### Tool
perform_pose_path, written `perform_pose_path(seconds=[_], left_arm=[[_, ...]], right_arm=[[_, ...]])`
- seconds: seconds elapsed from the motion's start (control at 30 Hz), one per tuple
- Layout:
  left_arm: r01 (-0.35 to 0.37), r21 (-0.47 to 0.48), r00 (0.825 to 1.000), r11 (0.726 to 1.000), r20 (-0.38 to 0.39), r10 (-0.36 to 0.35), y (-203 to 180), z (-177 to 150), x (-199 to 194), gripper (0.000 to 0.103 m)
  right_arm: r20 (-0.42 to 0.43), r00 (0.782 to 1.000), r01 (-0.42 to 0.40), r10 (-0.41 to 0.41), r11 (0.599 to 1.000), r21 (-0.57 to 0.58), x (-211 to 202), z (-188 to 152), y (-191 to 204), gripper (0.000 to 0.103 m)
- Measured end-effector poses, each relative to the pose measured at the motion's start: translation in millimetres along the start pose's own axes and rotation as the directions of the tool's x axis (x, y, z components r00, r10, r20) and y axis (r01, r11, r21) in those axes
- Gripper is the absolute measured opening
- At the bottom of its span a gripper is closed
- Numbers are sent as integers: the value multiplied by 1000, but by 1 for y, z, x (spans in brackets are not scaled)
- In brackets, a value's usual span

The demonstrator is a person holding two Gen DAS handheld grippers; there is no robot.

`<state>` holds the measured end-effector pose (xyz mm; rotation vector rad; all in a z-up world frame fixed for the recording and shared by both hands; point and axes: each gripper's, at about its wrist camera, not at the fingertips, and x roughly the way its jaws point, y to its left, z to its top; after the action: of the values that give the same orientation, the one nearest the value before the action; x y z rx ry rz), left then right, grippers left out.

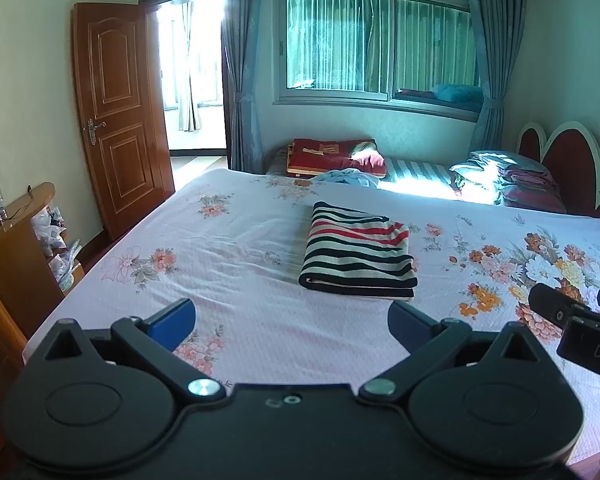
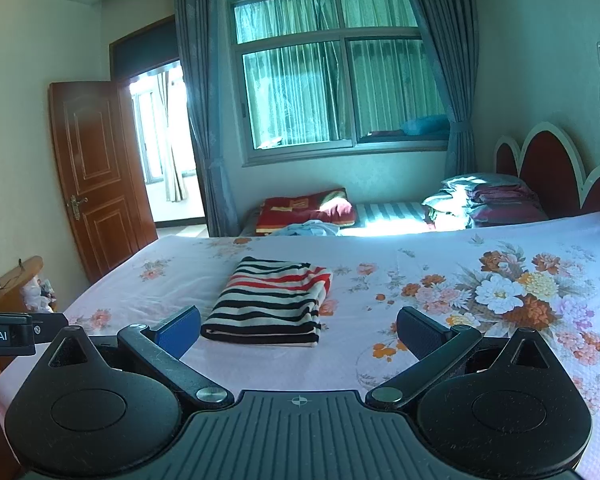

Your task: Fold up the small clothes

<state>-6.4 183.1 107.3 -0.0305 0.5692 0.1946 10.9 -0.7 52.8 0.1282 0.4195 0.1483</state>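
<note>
Currently the folded black, white and red striped knit garment (image 1: pixel 358 254) lies flat on the pink floral-sheeted bed (image 1: pixel 236 248), ahead of both grippers. Left gripper (image 1: pixel 292 322) and right gripper (image 2: pixel 300 330): jaws spread wide, holding nothing.

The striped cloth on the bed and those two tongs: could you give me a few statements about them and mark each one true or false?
1. The striped cloth lies folded on the flowered bedsheet. True.
2. The left tongs are clamped on the cloth. False: they are open and hold nothing, short of the cloth.
3. The right tongs are open too. True.
4. The wooden door is closed. False: it stands open, with a bright room behind.
5. The cloth is plain blue. False: it has black, white and red stripes.
</note>
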Motion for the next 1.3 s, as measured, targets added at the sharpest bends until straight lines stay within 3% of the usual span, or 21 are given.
perform_pose_path(seconds=[1.3], left_arm=[[-7,2,1000,1000,-13,7,-2,0,12,102]], right_arm=[[-16,1000,-14,14,1000,2,9,-1,-2,103]])
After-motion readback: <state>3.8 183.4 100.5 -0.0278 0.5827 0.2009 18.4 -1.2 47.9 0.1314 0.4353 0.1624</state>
